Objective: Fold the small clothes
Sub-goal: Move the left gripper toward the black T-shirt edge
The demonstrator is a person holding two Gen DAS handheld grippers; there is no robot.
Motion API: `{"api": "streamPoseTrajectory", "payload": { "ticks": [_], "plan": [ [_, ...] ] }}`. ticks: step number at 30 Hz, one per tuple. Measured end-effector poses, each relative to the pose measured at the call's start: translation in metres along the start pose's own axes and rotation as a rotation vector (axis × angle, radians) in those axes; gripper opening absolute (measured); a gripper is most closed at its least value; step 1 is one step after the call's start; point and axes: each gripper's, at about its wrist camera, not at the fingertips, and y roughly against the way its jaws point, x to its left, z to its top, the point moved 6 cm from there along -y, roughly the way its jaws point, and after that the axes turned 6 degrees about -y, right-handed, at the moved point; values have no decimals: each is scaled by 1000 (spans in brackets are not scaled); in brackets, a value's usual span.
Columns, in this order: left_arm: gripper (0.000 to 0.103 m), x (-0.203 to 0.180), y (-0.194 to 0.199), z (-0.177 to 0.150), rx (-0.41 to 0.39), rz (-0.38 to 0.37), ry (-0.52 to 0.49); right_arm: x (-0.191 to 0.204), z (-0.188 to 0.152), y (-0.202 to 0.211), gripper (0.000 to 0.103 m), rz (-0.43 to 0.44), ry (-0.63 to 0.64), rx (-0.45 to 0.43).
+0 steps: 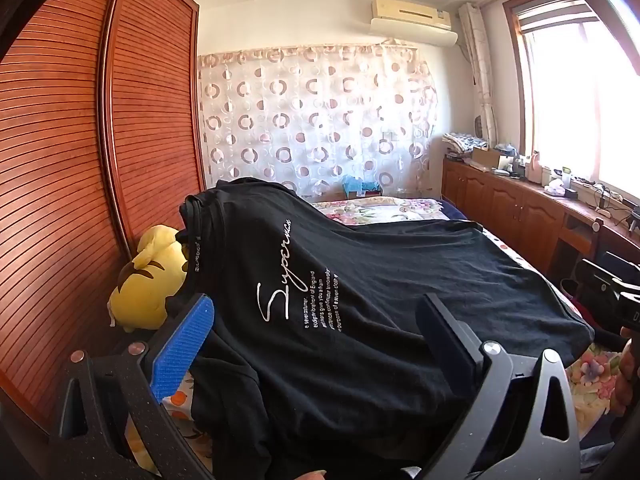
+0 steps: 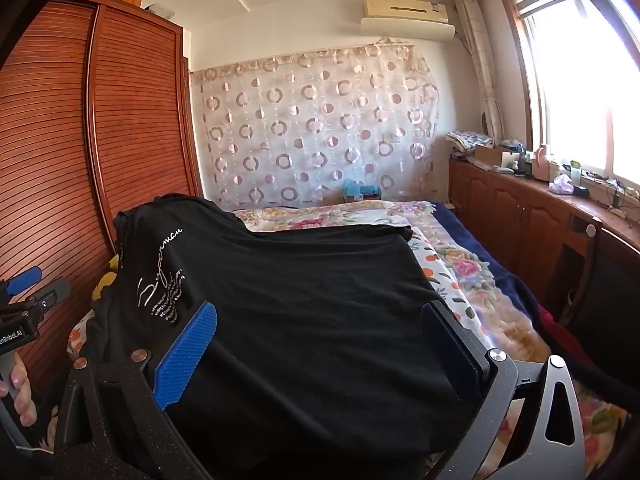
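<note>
Floral bed, wardrobe at left: black T-shirt spread flat. Near hem between spread left gripper and right gripper jaws; contact unclear.

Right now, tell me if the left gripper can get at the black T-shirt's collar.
Probably yes. The left gripper is open over the black T-shirt, and the collar lies ahead on its left with nothing between; the yellow plush toy sits beside it, not across.

Both grippers tilted slightly downward, side by side. The left gripper stood with its jaws spread wide, and the right gripper likewise. A hand wrapped the left gripper's handle.
</note>
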Motion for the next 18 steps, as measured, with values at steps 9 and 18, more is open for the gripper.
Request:
{"api": "streamPoseTrajectory", "payload": {
  "ticks": [9,18],
  "plan": [
    [101,0,0,0,-1,0,0,0,-3,1,102,6,1,0],
    [101,10,-2,-6,33,1,-31,3,-3,-9,102,40,3,32]
  ]
}}
